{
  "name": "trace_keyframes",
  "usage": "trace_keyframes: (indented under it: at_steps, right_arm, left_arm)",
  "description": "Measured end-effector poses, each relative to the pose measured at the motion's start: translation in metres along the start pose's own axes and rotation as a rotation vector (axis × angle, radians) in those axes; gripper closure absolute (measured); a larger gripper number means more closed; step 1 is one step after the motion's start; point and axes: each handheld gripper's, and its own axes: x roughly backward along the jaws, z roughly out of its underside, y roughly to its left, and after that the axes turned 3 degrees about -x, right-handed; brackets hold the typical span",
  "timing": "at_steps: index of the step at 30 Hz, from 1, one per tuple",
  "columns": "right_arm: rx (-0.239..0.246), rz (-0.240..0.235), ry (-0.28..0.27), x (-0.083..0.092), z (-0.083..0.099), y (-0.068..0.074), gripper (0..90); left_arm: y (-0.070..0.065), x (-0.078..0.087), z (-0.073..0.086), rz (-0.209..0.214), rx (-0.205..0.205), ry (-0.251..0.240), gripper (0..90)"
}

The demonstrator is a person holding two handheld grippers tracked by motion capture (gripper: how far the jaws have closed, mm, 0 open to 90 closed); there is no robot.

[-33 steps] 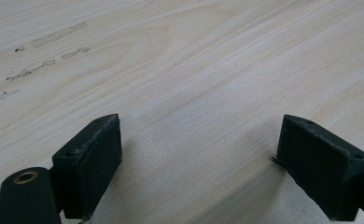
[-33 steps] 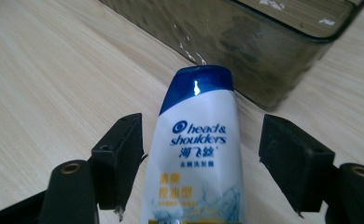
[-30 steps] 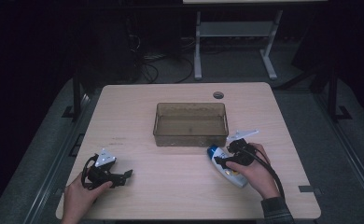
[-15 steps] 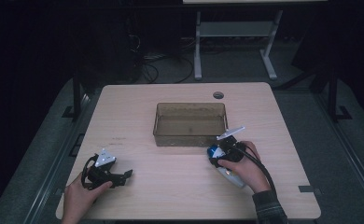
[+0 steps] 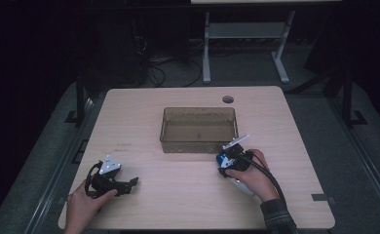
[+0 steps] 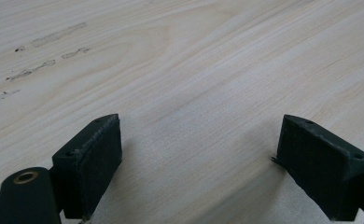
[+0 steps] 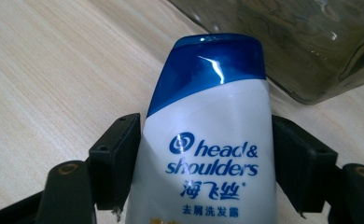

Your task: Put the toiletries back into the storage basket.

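One bottle, one bin, two grippers on one table

A single white shampoo bottle (image 7: 208,154) with one blue cap lies on the one wooden table (image 5: 285,126). One clear, brownish plastic bin (image 5: 199,129) stands on that table. Two grippers are counted: one left gripper (image 5: 129,184) and one right gripper (image 5: 225,163), each with two black jaws and each in one hand. One round grommet hole (image 5: 228,99) marks the tabletop.

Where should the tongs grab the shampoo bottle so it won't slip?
Probably across its white middle, as the right tongs do now. The shampoo bottle lies on the table with its blue cap pointing at the clear bin. Come from the bottom end, one pad on each narrow side: the flat body fits between them, while the tapered cap could slide out.
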Motion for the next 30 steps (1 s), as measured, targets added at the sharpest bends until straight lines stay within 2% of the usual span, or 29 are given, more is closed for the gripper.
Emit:
trace_keyframes:
  at_steps: [3,8,16,23,30]
  right_arm:
    - [0.013,0.011,0.015,0.000,-0.002,0.002,32.3]
    - [-0.007,0.011,0.019,0.001,-0.002,0.002,33.1]
    - [-0.057,-0.035,-0.034,0.008,0.003,-0.006,33.4]
    - [-0.069,-0.071,-0.077,0.018,0.007,-0.007,33.5]
    - [-0.087,-0.084,-0.136,0.034,0.011,-0.009,33.6]
  left_arm:
    - [0.000,0.000,0.000,0.000,-0.001,0.000,12.9]
    - [0.000,0.000,0.000,0.000,-0.001,0.000,12.8]
    - [0.000,0.000,0.000,0.000,-0.001,0.000,12.9]
    - [0.000,0.000,0.000,0.000,0.000,0.000,12.9]
    - [0.000,0.000,0.000,0.000,0.000,0.000,12.9]
